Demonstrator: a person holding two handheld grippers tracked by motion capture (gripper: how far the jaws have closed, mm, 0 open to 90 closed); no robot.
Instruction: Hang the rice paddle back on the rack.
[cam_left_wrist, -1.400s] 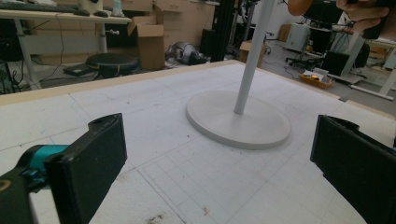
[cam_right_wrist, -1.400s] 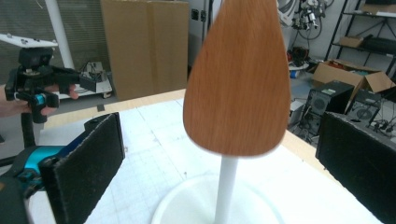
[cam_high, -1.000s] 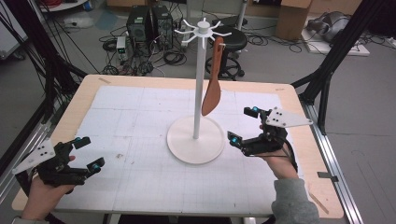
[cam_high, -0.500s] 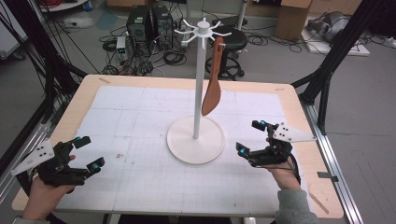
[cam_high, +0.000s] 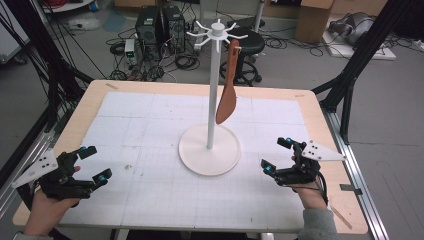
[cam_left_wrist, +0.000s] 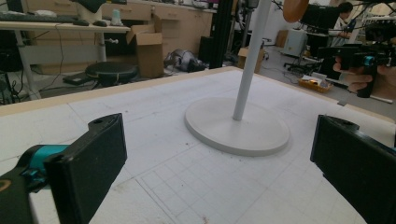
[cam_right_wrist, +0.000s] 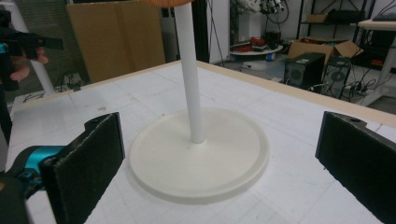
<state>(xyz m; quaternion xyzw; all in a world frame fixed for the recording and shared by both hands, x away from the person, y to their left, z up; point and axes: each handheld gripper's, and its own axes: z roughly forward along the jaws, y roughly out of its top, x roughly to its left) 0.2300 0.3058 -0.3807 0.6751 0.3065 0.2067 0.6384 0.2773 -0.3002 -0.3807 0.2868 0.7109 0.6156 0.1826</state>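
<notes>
A white hanger stand (cam_high: 214, 90) rises from a round base (cam_high: 210, 150) in the middle of the table. From one of its top hooks hangs a brown wooden spatula (cam_high: 227, 95), clear of the table. My left gripper (cam_high: 91, 163) rests open at the front left, nothing between its jaws. My right gripper (cam_high: 276, 154) is open at the front right, just right of the base, also holding nothing. The left gripper view shows the base (cam_left_wrist: 237, 126) and the spatula's tip (cam_left_wrist: 295, 8). The right gripper view shows the pole (cam_right_wrist: 190, 70) and base (cam_right_wrist: 201, 154) straight ahead.
A white gridded mat (cam_high: 150, 150) covers the wooden table (cam_high: 325, 125). Computer towers (cam_high: 157, 25), cables and a stool (cam_high: 247, 45) stand on the floor behind the table. Black frame legs (cam_high: 365, 55) stand at both sides.
My right gripper has drawn back from the stand toward the front right edge of the table and lowered. The left gripper has stayed put.
</notes>
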